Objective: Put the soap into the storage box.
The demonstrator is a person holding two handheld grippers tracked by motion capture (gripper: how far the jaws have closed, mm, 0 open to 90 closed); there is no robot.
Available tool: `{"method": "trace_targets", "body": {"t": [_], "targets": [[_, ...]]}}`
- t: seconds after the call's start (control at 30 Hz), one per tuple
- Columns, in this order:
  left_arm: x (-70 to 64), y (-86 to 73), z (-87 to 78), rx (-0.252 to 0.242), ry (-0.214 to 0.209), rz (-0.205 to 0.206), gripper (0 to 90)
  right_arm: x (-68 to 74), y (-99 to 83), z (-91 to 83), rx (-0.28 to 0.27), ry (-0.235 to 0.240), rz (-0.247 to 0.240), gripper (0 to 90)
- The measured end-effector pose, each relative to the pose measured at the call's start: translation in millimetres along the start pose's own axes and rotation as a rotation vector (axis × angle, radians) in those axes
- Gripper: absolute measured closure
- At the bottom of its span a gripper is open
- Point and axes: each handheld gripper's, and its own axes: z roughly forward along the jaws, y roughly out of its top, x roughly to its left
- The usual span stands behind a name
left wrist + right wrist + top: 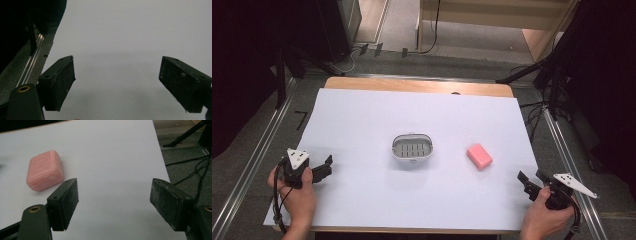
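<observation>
A pink soap bar [479, 156] lies on the white sheet right of centre, and it lies flat at the upper left in the right gripper view [45, 170]. A small white oval dish with a slotted grey bottom [412, 148] stands at the sheet's middle. My left gripper [326, 165] rests near the front left corner, open, with bare sheet between its fingers [117, 82]. Near the front right edge my right gripper [529, 179] is open too, a short way in front of and to the right of the soap [113, 203].
The white sheet [412, 115] covers a wooden table [417, 86] whose far strip is bare. Metal rails [257, 150] run along both sides, with cables and dark stand legs [552, 85] on the floor to the right.
</observation>
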Motion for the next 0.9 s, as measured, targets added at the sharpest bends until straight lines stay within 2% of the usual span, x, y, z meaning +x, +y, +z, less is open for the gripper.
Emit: {"method": "trace_targets", "body": {"t": [0.07, 0.2, 0.33, 0.37, 0.4, 0.43, 0.5, 0.53, 0.6, 0.67, 0.7, 0.73, 0.8, 0.87, 0.9], "targets": [[0.1, 0.0, -0.4, 0.001, -0.002, 0.002, 14.1, 1.0, 0.5, 1.6, 0.012, -0.012, -0.013, 23.4], [-0.5, -0.1, -0.8, -0.002, 0.001, 0.008, 14.1, 0.0, 0.8, 0.2, 0.015, -0.026, 0.014, 20.4], [-0.9, -0.2, -0.7, -0.003, 0.002, 0.011, 14.1, 1.8, 1.3, 0.6, 0.025, -0.019, -0.008, 17.3], [-1.2, -0.2, -0.9, -0.005, 0.001, 0.016, 14.1, 3.4, 2.5, 3.7, 0.05, -0.023, -0.025, 17.2], [-1.2, -0.2, -0.9, -0.005, 0.001, 0.016, 14.1, 3.4, 2.5, 3.7, 0.05, -0.023, -0.025, 17.2], [-2.2, -0.4, -1.0, -0.008, 0.006, 0.02, 14.1, 4.9, 5.8, 10.2, 0.103, -0.027, -0.056, 17.6], [-2.6, -0.5, -1.3, -0.008, 0.007, 0.023, 14.1, 5.4, 6.8, 11.9, 0.116, -0.024, -0.067, 18.4], [-2.9, -0.6, -1.3, -0.01, 0.009, 0.026, 14.2, 7.8, 10.0, 15.1, 0.142, -0.002, -0.084, 18.8], [-3.2, -0.5, -1.2, -0.009, 0.009, 0.027, 14.2, 11.3, 13.4, 17.0, 0.168, 0.01, -0.114, 18.6], [-3.1, -0.4, -1.2, -0.005, 0.008, 0.028, 14.1, 13.8, 15.9, 18.4, 0.189, 0.008, -0.132, 17.9], [-2.9, -0.3, -1.1, -0.004, 0.008, 0.03, 14.1, 16.0, 18.6, 20.3, 0.214, 0.008, -0.151, 17.1], [-3.0, -0.3, -1.2, -0.004, 0.006, 0.031, 14.1, 21.0, 24.2, 25.5, 0.27, 0.014, -0.181, 16.8], [-2.9, -0.4, -1.1, -0.007, 0.006, 0.03, 14.1, 22.8, 25.9, 27.3, 0.287, 0.012, -0.19, 16.3], [-3.0, -0.5, -1.1, -0.01, 0.005, 0.029, 14.1, 31.0, 31.2, 36.1, 0.356, 0.014, -0.236, 15.3], [-3.0, -0.5, -1.1, -0.01, 0.005, 0.029, 14.1, 31.0, 31.2, 36.1, 0.356, 0.014, -0.236, 15.3]]}}
